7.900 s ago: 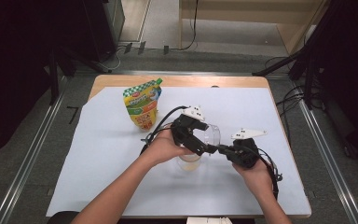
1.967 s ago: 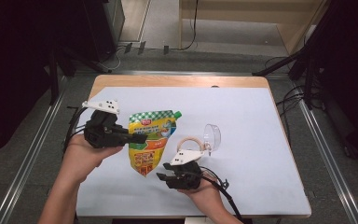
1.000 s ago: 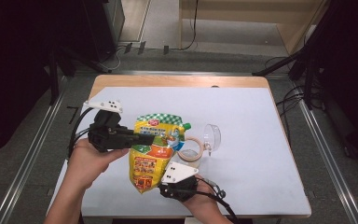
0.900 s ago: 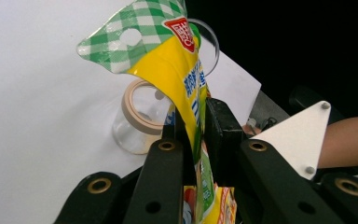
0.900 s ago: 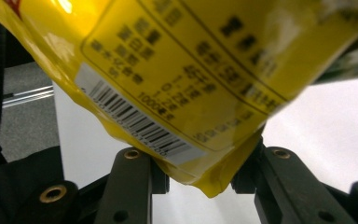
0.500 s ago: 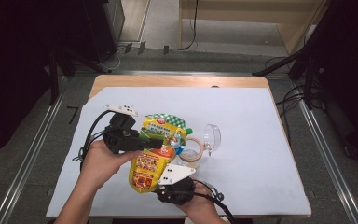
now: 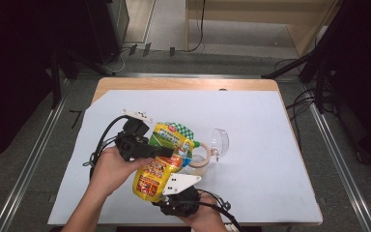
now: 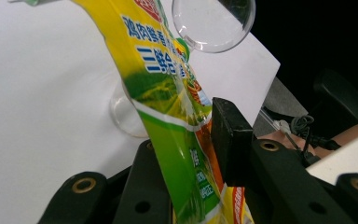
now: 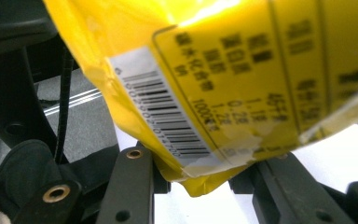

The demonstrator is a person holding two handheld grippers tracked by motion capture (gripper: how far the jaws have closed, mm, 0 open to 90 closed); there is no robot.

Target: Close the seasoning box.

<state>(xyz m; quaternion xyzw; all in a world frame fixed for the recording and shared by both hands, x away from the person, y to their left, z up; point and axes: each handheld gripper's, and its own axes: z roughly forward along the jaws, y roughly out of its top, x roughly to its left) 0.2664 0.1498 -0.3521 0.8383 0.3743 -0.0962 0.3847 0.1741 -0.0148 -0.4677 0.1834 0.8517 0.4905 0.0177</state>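
A yellow and green pouch hangs tilted above the white mat, its top end over a clear jar. My left gripper comes in from the left and is shut on the pouch's upper part. In the left gripper view the pouch runs up between the jaws of the left gripper, with the jar beyond. My right gripper sits under the pouch at the near edge. In the right gripper view the barcoded bottom of the pouch is pinched in the right gripper.
The jar's clear hinged lid stands open on its right side, also seen as the round lid in the left gripper view. A white mat covers the wooden table. Cables trail from both grippers.
Both grippers have carried the pouch to the right and tipped its top over the jar. The left hand moved in toward the middle of the mat.
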